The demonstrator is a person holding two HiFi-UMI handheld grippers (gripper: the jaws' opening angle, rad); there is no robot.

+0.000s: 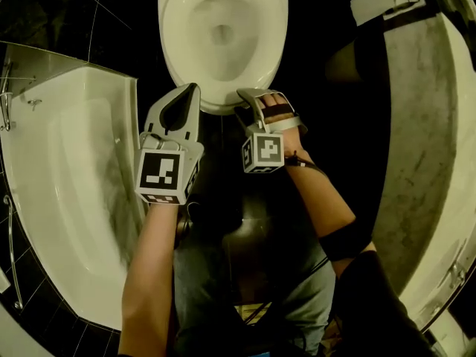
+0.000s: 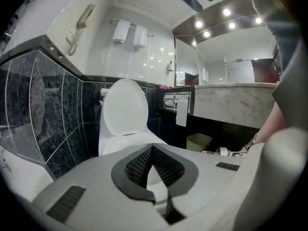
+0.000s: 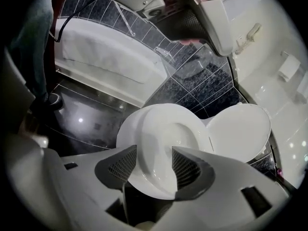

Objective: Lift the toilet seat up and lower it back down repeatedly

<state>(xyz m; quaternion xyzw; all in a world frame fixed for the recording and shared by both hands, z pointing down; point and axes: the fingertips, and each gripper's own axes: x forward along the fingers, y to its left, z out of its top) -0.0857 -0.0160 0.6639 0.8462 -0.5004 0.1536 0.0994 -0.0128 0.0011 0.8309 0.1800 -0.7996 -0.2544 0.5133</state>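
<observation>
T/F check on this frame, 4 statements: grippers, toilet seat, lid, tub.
1. The right gripper is clamped on the toilet seat's front edge. True.
2. The left gripper grips the seat too. False: its jaws are together on nothing, short of the toilet.
3. The toilet lid is down. False: it stands upright.
4. The bathtub is on the person's left. True.

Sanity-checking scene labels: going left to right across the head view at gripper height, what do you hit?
bathtub → left gripper → right gripper, closed on the front edge of the toilet seat → marble counter
</observation>
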